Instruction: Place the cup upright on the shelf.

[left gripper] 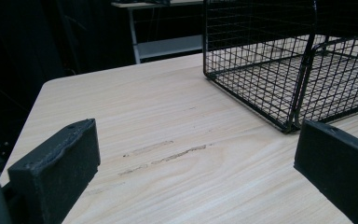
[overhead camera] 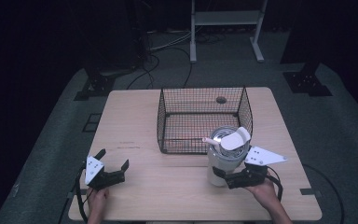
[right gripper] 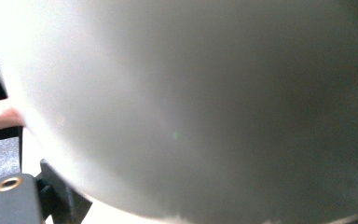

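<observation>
Left gripper (overhead camera: 114, 164) rests on wooden surface (overhead camera: 168, 186) near front-left edge, jaws wide apart, nothing btwn them. Right gripper (overhead camera: 221, 175) closed around lower body of white container (overhead camera: 223, 161), which stands upright just outside front-right corner of black wire basket (overhead camera: 200, 119). White scoop (overhead camera: 233, 139) sits in container's open top.

basket (overhead camera: 203, 119) mid-table (overhead camera: 135, 116) | container (overhead camera: 224, 161) touching its front-right corner

A pale wooden bench (overhead camera: 158, 186) carries a black wire basket (overhead camera: 168, 116) toward its far side and a white container (overhead camera: 221, 163) just in front of it.
</observation>
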A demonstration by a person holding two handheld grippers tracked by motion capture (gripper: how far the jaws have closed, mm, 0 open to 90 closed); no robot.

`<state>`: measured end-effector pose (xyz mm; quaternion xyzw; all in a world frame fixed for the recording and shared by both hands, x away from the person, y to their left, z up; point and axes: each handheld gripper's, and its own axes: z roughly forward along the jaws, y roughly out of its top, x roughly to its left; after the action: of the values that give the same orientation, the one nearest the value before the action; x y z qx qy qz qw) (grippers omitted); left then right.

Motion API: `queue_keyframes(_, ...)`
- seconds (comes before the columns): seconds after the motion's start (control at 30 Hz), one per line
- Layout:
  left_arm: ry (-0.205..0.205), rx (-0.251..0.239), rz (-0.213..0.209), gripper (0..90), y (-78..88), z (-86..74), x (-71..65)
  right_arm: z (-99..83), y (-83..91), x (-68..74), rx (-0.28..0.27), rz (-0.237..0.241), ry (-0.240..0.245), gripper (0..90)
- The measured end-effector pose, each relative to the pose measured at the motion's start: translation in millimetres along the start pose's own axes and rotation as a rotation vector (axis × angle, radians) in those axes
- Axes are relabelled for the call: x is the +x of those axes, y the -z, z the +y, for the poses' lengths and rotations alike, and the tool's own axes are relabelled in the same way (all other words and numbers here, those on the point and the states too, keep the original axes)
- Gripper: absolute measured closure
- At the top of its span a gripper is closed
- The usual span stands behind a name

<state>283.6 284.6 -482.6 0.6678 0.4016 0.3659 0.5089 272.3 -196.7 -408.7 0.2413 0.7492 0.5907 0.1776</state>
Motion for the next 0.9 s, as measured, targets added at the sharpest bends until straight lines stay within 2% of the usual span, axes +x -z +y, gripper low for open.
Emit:
queue_keyframes(0.3, 0.003, -0.001, -0.001, 0.0, 0.0, 0.1, 0.0, 27.1, -7.6, -1.8, -0.011, 0.036, 0.018, 8.9)
queue_keyframes(0.57, 0.002, -0.001, 0.0, 0.0, -0.1, 0.1, 0.2, 48.5, -17.1, -5.3, -0.007, 0.05, 0.039, 8.8)
queue_keyframes(0.6, 0.0, -0.001, 0.0, 0.0, -0.1, 0.1, 0.3, 56.3, -20.8, -7.7, -0.013, 0.057, 0.042, 8.9)
queue_keyframes(0.77, 0.001, -0.004, 0.0, 0.0, -0.2, 0.0, 0.5, 69.6, -29.1, -14.9, -0.038, 0.084, -0.005, 8.9)
queue_keyframes(0.9, -0.004, -0.004, -0.001, 0.0, -0.2, 0.1, 0.8, 77.7, -34.8, -19.5, -0.04, 0.073, 0.002, 8.9)
